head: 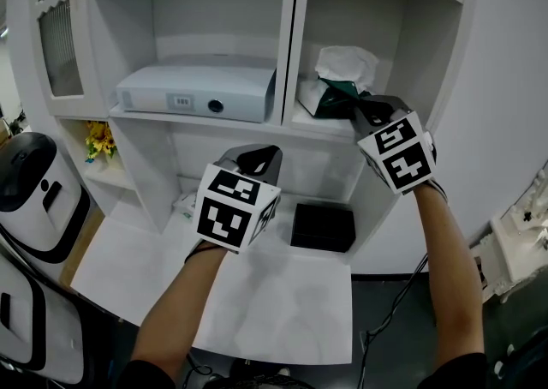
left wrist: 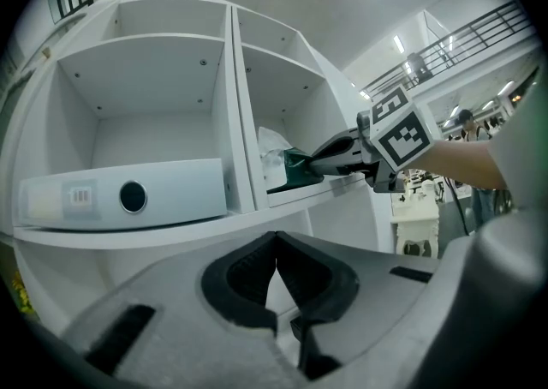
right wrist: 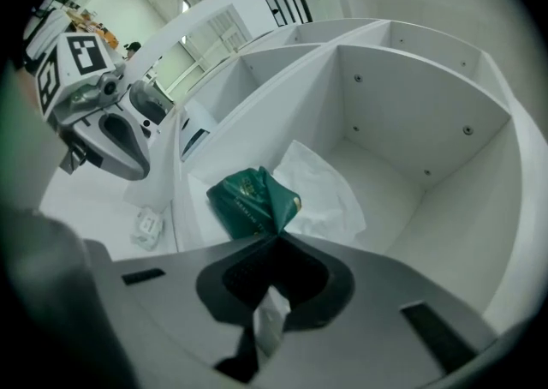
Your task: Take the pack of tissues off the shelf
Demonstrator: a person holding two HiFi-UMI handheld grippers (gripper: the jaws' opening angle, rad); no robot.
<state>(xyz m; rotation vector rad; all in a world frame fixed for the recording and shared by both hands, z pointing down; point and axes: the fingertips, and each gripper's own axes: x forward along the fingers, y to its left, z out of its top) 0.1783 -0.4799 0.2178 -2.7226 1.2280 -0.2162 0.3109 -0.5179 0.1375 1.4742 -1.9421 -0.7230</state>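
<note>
The green pack of tissues (head: 334, 98) lies in the right-hand shelf compartment, with a crumpled white tissue (head: 347, 65) sticking out behind it. My right gripper (head: 360, 110) reaches into that compartment at shelf level. In the right gripper view its jaws (right wrist: 276, 237) are shut on the pinched near corner of the green pack (right wrist: 247, 202). My left gripper (head: 258, 159) hovers lower, in front of the shelf's lower level, with its jaws (left wrist: 276, 247) shut and nothing between them. The left gripper view shows the pack (left wrist: 296, 167) from the side.
A long white box with a round dark spot (head: 197, 92) fills the left compartment. Below are a white table (head: 282, 293), a black box (head: 323, 227) and a small packet (head: 183, 203). Yellow flowers (head: 100, 139) and a white-and-black machine (head: 34, 190) stand at left.
</note>
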